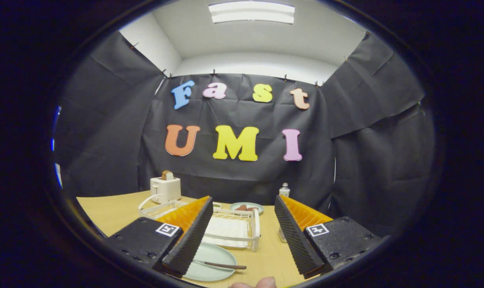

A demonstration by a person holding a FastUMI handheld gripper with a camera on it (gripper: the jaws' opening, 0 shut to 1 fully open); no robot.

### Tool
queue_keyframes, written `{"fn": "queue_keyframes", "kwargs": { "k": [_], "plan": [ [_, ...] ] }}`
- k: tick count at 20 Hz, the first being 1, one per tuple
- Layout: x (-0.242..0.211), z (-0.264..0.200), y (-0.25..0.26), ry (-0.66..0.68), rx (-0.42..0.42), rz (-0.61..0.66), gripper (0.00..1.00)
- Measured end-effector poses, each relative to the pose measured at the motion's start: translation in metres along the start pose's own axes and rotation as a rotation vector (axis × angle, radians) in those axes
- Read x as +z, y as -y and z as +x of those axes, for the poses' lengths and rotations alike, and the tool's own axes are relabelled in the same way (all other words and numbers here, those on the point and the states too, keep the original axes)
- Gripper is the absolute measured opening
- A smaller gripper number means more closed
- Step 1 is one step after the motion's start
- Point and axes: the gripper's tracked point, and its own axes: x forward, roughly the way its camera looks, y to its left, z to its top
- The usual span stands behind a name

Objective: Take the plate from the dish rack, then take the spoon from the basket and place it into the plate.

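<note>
- Plate [210,262], pale green, lies flat on the tabletop [110,210], near side, just in front of the dish rack; its left part is hidden behind the left finger.
- Spoon [222,265], dark and slim, lies across the plate, handle pointing right and reaching out to the plate's right rim. Bowl end sits by the left fingertip; partly covered, so I cannot tell its exact shape.
- Hand-held gripper [242,240]: fingers spread wide apart, nothing between them, neither pad pressing on anything. Left finger sits over the plate's left side; right finger is well to the right of the plate, above bare tabletop.
- Dish rack [236,228], white wire, stands between the fingers and just beyond the plate, with a white tray inside. Left end runs behind the left finger.
- Toaster [165,189], white, far left on the tabletop, with a brown slice sticking up from its slot.
- Second plate [247,207], pale, sits far behind the rack with small brown items on it; too small to identify.
- Small bottle [284,189], white cap, stands far right of centre, beside the top of the right finger.
- Fingertip of a person [262,283] shows at the near edge of the tabletop, between the gripper fingers.
- Tabletop is light wood; black cloth wall behind it.
</note>
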Motion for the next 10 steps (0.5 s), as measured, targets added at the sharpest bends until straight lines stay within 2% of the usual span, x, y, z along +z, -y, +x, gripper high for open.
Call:
{"fn": "queue_keyframes", "kwargs": {
  "k": [6,10],
  "plan": [
    [-0.009,-0.016,0.02,-0.005,-0.051,0.007,0.99],
    [-0.014,-0.012,0.012,-0.022,-0.037,0.013,0.99]
  ]
}}
